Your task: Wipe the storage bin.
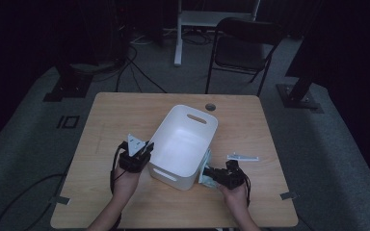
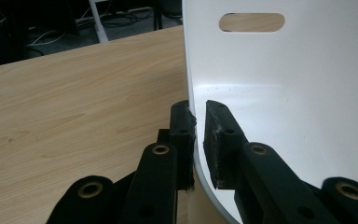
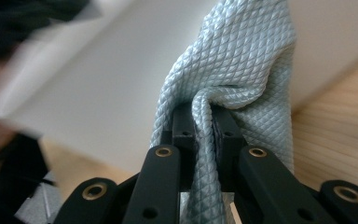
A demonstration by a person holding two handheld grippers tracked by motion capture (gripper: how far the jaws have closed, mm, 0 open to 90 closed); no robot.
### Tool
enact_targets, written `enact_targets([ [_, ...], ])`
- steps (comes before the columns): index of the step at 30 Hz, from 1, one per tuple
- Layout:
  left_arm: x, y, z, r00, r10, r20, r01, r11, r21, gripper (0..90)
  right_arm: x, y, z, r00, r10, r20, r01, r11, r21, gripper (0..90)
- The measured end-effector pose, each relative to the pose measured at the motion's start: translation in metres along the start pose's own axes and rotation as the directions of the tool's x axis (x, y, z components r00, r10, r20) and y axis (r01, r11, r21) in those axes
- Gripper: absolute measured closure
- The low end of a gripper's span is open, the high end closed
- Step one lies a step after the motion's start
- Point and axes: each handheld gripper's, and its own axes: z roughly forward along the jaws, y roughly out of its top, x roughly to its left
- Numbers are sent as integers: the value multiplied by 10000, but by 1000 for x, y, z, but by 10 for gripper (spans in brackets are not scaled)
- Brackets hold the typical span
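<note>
A white plastic bin (image 1: 185,144) with slot handles stands in the middle of the wooden table (image 1: 115,115). My left gripper (image 1: 142,150) is shut on the bin's left rim; in the left gripper view one jaw sits outside the white wall (image 2: 279,84) and one inside. My right gripper (image 1: 211,172) is shut on a pale blue textured cloth (image 1: 205,168), pressed against the bin's right outer wall. In the right gripper view the cloth (image 3: 233,65) is pinched between the jaws and spreads upward against the white wall (image 3: 112,93).
A small pale flat piece (image 1: 243,157) lies on the table right of the bin. A round cable hole (image 1: 210,106) sits near the far edge. A black folding chair (image 1: 243,48) and a white desk leg (image 1: 178,33) stand beyond the table.
</note>
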Motion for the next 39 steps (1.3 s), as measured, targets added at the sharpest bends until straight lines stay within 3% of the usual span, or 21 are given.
enact_targets([
  [3, -1, 0, 0, 10000, -4, -2, 4, 10000, 0, 823, 20, 1, -12, 9983, -326, -475, 304, 9985, -453, 826],
  [8, -1, 0, 1, 9998, 162, 116, -162, 9999, 7, 824, 38, -4, -14, 9963, -678, -536, 643, 9958, -648, 826],
  [10, 1, 0, 1, 9994, 124, 311, -124, 9999, -1, 823, 36, -6, -12, 9967, -557, -598, 519, 9966, -635, 826],
  [25, 0, 0, 2, 9993, 232, 277, -232, 9997, -1, 824, 7, -22, 9, 9999, 134, 36, -135, 9997, 191, 826],
  [27, 0, 0, 2, 9992, 297, 267, -298, 9996, 10, 824, 1, -23, 12, 9992, 387, 23, -387, 9990, 239, 826],
  [35, 1, 0, 3, 9994, 93, 338, -93, 10000, -10, 818, -16, -25, 24, 9969, 622, 481, -653, 9957, 653, 826],
  [39, 2, 1, 2, 9994, 89, 336, -89, 10000, 7, 806, -31, -24, 31, 9921, 1036, 702, -1095, 9902, 867, 826],
])
